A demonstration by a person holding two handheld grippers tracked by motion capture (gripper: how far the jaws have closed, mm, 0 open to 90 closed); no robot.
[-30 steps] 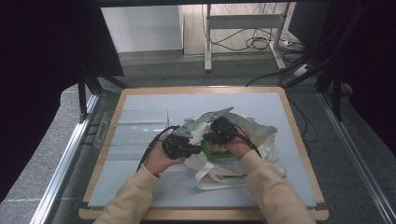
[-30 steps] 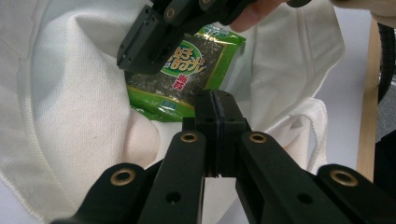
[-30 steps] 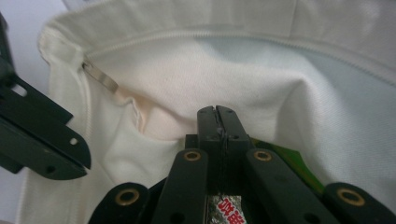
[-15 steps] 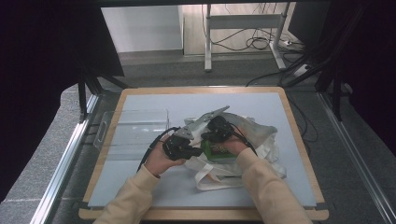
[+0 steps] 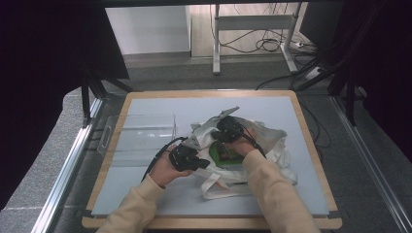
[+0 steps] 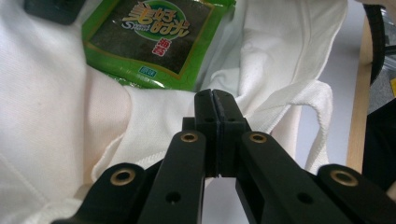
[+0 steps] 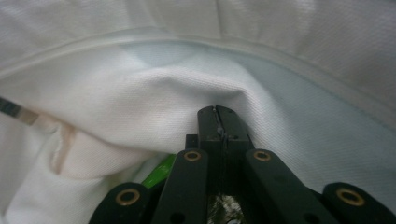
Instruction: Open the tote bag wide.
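1. Table: the wide pale-grey board with a wooden rim [image 5: 301,126] carries a crumpled white cloth tote bag [image 5: 265,138] at about 4 o'clock from its middle, and a clear plastic box [image 5: 141,131] at 9 o'clock.
2. Bag: its mouth lies open toward the person, and the flat green snack packet with a dark printed panel [image 6: 156,39] sits partly inside it; in the high view the packet [image 5: 224,156] lies between the two hands. Judged from this, the packing is well along, with the packet still to be pushed fully in and the bag settled.
3. Left gripper [image 6: 215,100]: jaws pressed together on a fold of the bag's rim, at 6 o'clock of the packet.
4. Right gripper [image 7: 218,116]: jaws also closed, deep among the white cloth; whether they pinch the packet or only fabric I cannot tell.
5. Hidden: the packet's far end lies under cloth, and the bag's inside is out of sight.
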